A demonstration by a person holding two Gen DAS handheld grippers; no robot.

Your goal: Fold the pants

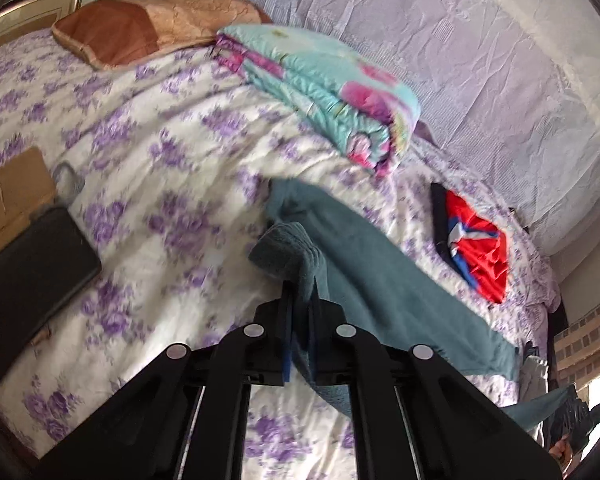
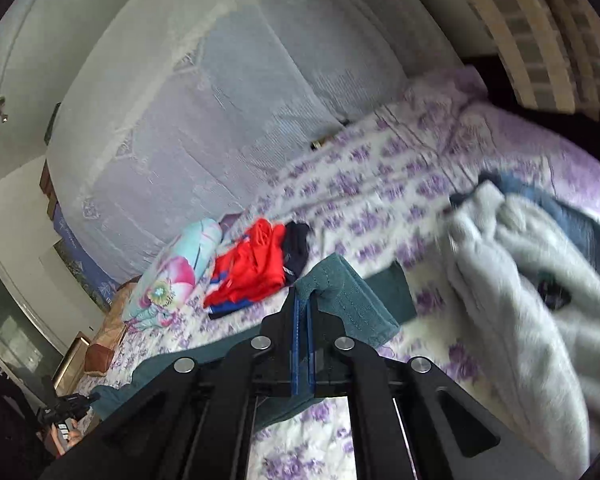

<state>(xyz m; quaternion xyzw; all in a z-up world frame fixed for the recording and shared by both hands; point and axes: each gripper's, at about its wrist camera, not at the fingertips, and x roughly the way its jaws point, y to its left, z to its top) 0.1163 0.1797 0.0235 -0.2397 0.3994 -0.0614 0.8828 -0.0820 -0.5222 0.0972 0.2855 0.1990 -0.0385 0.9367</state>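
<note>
On the bed [image 1: 160, 168], the teal pants [image 1: 380, 280] are stretched out across the purple-flowered cover, and both ends are lifted off it. At six o'clock in the left view, the left gripper [image 1: 300, 300] is clamped on a bunched edge of the pants, the jaws nearly together with cloth pinched between them. At six o'clock in the right view, the right gripper [image 2: 302, 300] is likewise closed tight on a stitched hem of the pants. A folded quilt [image 1: 324, 92] is seen at one o'clock in the left view, a red garment [image 1: 476, 248] at three, a brown pillow [image 1: 140, 28] at eleven, a black case [image 1: 28, 276] at nine. A grey garment [image 2: 532, 280] is heaped at three o'clock in the right view.
</note>
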